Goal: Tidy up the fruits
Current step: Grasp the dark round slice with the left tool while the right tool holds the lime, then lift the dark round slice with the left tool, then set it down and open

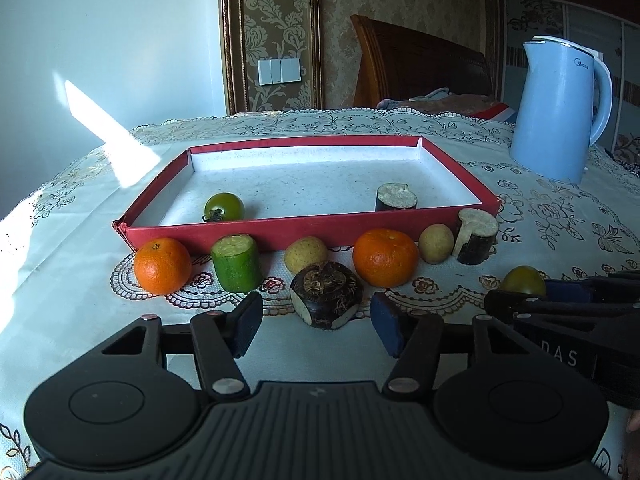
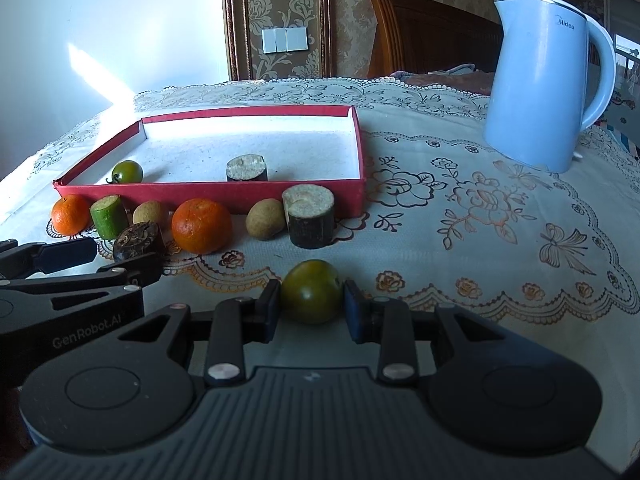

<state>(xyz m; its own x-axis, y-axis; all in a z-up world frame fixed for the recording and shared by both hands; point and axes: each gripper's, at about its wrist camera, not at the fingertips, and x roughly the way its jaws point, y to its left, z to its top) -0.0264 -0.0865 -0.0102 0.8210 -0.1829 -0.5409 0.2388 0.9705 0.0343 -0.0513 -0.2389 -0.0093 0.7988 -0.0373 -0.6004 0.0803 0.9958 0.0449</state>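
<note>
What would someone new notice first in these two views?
The red tray mid-table, holding one green tomato and a dark stump. Fruit lines its near wall, two oranges brightest. The right gripper is shut on another green tomato; a pale blue kettle stands at right.

Sunlit white wall (image 1: 100, 40), damask wallpaper (image 1: 400, 0), wooden headboard (image 1: 420, 68), lace tablecloth (image 1: 540, 220).

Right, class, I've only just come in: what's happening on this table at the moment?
A person with a gripper in each hand is sorting fruit into a red tray. The right gripper is shut on a green tomato in front of the tray. The left gripper is open around a dark water chestnut, not yet pressing it. Another green tomato and a cut cane piece already lie in the tray; oranges and other pieces wait outside.
</note>
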